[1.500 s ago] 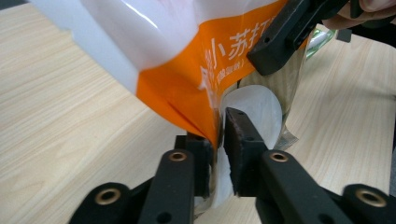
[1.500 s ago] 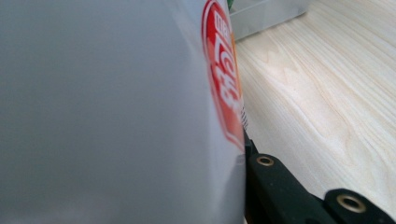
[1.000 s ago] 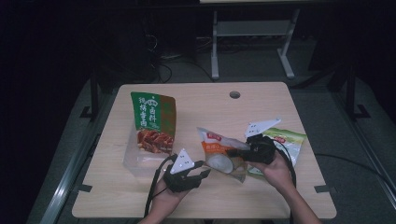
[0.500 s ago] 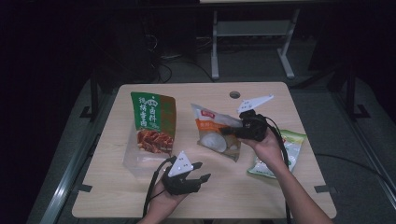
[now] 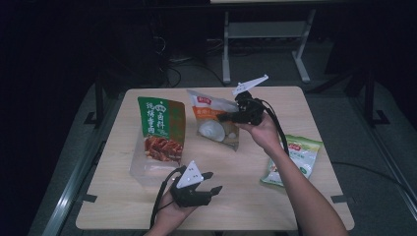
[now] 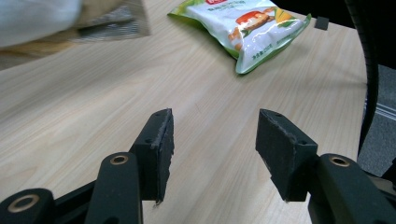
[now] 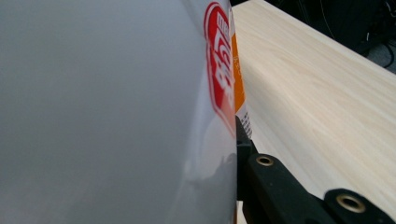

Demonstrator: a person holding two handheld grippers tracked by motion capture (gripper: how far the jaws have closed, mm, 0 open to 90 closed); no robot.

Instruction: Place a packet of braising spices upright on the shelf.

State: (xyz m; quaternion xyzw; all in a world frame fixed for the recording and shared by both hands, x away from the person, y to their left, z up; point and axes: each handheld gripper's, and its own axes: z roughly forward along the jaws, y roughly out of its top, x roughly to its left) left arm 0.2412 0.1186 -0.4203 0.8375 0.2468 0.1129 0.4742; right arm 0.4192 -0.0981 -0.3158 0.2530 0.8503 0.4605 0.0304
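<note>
Aloft, right tongs (image 5: 227,117) pinching glossy orange-white pouch (image 5: 212,127); left tongs (image 5: 210,182) spread above pale woodgrain table (image 5: 305,204).

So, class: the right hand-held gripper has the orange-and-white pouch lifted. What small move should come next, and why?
Probably carry the pouch left and lower it into the clear tub. The right hand-held gripper holds it above the table, beside the green packet standing in that tub. The left hand-held gripper is open.
</note>
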